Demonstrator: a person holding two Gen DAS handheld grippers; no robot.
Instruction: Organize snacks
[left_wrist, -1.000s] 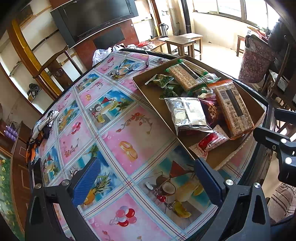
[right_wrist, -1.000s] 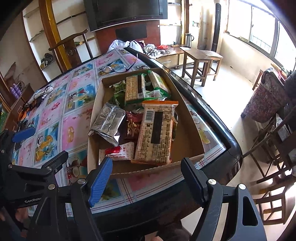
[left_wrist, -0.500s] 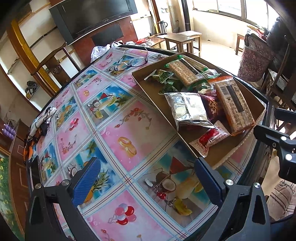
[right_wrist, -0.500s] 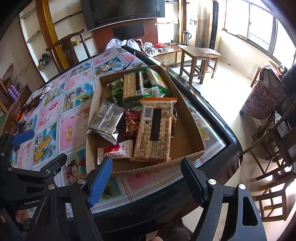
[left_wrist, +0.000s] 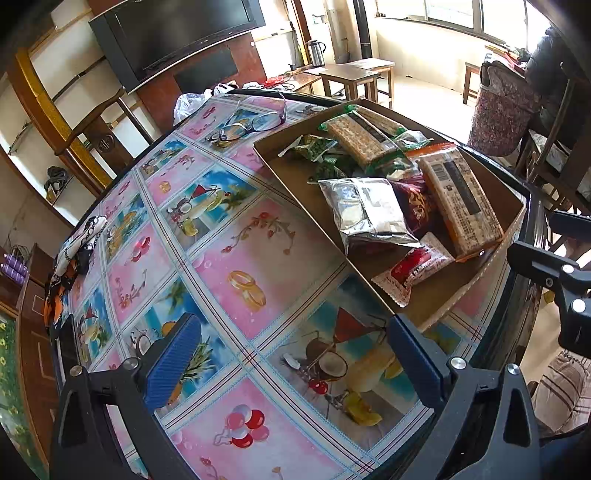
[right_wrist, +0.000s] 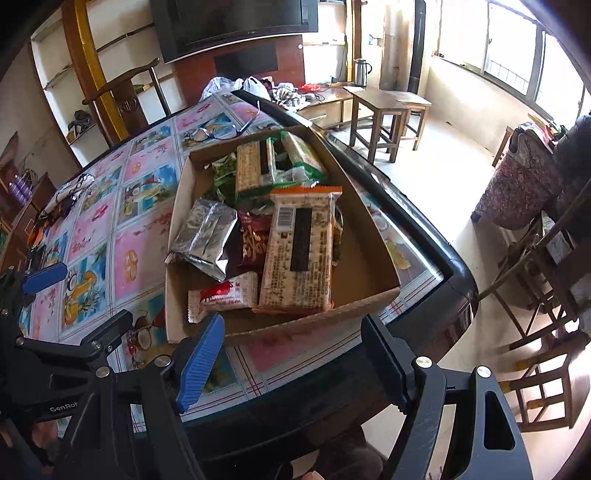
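Both views have crept slightly nearer the cardboard box (right_wrist: 373, 254) over the last second, while the snacks inside lie as they did. On the table (left_wrist: 236, 236), covered in a cloth of pink and blue picture squares, the shallow open box sits at the right-hand edge. It holds one long cracker pack with an orange end (right_wrist: 301, 251), one silver foil pouch (right_wrist: 207, 236), one dark red packet (right_wrist: 255, 236) between and partly under those two, one small red-and-white packet (right_wrist: 225, 295) at the near wall, two green-trimmed cracker packs (right_wrist: 275, 162) at the far end, and some small green sachets (right_wrist: 223, 177) whose number I cannot tell. One pair of glasses (left_wrist: 251, 123) lies on the cloth just beyond the box. Held above the near table edge, the right gripper (right_wrist: 291, 360) has its jaws spread wide and empty, with the box wall just ahead of them and the red-and-white packet nearest its blue-padded finger. Left of the box, the left gripper (left_wrist: 291, 354) hovers over bare cloth, likewise wide open and holding nothing, the box's near corner close to its right-hand finger.
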